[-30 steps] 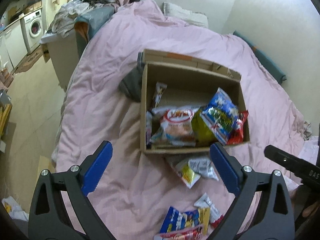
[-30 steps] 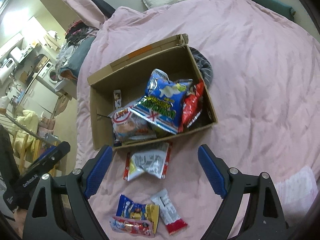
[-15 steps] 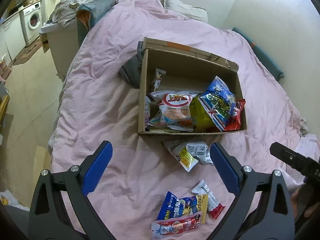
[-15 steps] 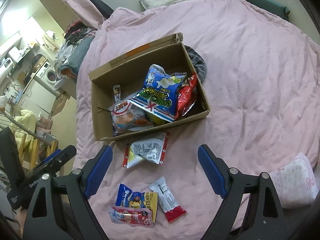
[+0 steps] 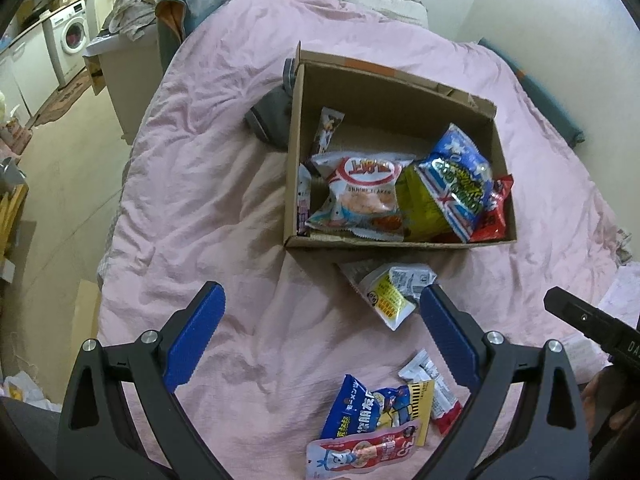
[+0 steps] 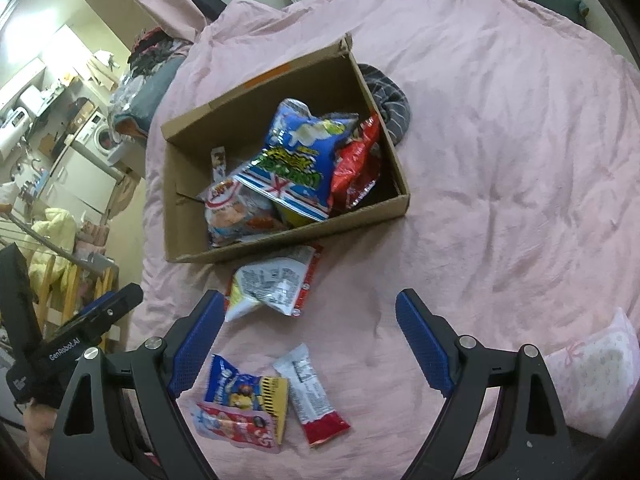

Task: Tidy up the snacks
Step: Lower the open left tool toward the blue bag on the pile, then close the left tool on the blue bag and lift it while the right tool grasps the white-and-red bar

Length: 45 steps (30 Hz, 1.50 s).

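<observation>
Both my grippers, left & right, spread wide w/ nothing between, over loose crinkly foil snack packets on pink quilt near open cardboard box; light, soft, slippery imo, so pinch flat sealed edge.

Pink duvet, washing machine beyond, grey garment behind.

A plain brown cardboard box with an orange tape strip is sitting on a wrinkled pale pink bedspread. Inside it, a blue crinkly snack bag is showing yellow lettering and a red-and-white cross, beside a glossy red packet. A grey striped cloth is lying behind the box. Blue ribbed pads are lining black gripper fingers.
</observation>
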Each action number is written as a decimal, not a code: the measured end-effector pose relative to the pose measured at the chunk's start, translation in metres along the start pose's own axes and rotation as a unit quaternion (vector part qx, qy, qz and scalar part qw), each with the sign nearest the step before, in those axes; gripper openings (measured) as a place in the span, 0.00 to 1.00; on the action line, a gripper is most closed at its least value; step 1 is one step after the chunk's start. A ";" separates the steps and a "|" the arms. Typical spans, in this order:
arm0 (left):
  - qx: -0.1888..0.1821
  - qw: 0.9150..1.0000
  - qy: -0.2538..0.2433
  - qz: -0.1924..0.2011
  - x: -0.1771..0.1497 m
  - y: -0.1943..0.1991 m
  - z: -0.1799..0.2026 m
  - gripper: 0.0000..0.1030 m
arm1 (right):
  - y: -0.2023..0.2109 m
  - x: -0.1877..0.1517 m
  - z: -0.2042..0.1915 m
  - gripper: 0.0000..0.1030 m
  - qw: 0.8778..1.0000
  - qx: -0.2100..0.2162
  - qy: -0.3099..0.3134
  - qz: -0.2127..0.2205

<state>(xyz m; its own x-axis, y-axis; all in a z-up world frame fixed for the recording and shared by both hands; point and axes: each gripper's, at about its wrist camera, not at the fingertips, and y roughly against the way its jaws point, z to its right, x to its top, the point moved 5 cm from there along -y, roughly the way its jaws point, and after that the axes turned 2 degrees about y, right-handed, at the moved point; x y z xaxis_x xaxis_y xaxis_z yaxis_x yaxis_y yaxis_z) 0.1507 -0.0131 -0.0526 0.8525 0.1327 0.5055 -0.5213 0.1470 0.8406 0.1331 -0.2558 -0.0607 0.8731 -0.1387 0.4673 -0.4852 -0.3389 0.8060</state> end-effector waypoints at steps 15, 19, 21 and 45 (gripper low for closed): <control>0.003 0.990 0.008 -0.144 -0.076 -0.043 -0.001 0.86 | -0.034 -0.041 0.029 0.87 0.995 0.038 -0.050 -0.078; -0.009 0.983 -0.016 -0.185 -0.092 -0.056 0.014 0.86 | -0.033 -0.042 0.029 0.87 0.995 0.034 -0.049 -0.076; -0.009 0.980 -0.020 -0.200 -0.100 -0.063 0.019 0.86 | -0.033 -0.042 0.030 0.87 0.995 0.033 -0.051 -0.076; -0.048 0.990 -0.046 -0.126 -0.067 -0.050 0.038 0.17 | -0.026 -0.041 0.041 0.87 0.995 0.026 -0.066 -0.065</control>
<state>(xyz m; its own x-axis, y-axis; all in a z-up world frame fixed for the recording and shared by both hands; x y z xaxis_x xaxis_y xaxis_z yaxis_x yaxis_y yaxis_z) 0.1215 -0.0667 -0.1211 0.9533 -0.0087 0.3020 -0.2898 0.2562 0.9222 0.1121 -0.2796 -0.1153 0.9285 -0.2108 0.3058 -0.3679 -0.4089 0.8351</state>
